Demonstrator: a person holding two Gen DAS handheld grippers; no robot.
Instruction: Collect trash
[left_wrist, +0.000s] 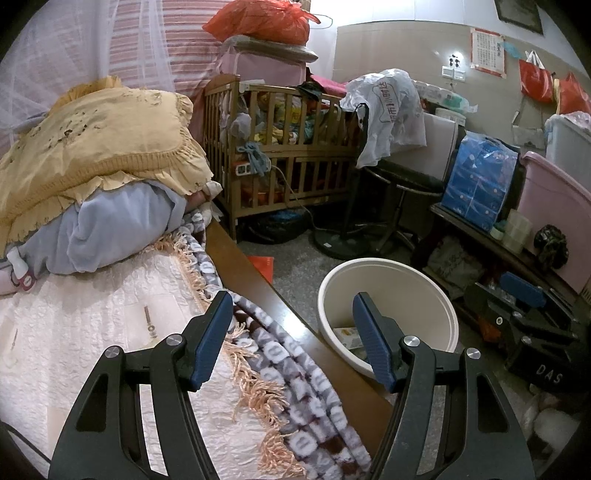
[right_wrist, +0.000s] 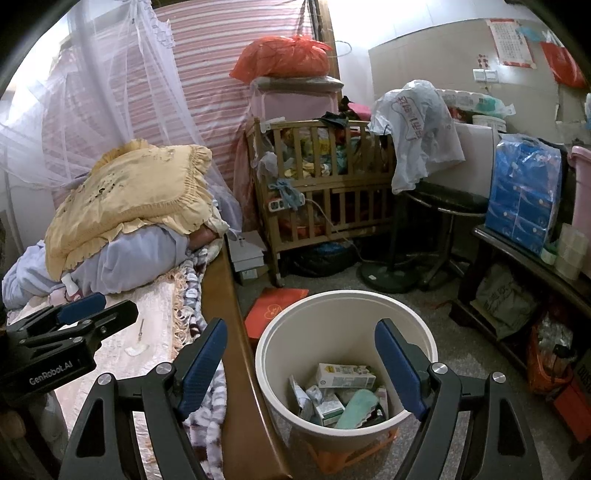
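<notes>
A cream round bin stands on the floor beside the bed, holding several cartons and wrappers, among them a white carton and a teal packet. My right gripper hangs open above the bin with nothing between its fingers. My left gripper is open and empty over the bed's edge, with the bin to its right. On the bed's pale quilt lie a thin small stick and a white scrap. Each gripper shows in the other's view: the left, the right.
A yellow pillow and blue bedding are piled on the bed. A fringed blanket drapes over its wooden rail. A red folder lies on the floor. Behind stand a wooden crib, a black stool and a cluttered low shelf.
</notes>
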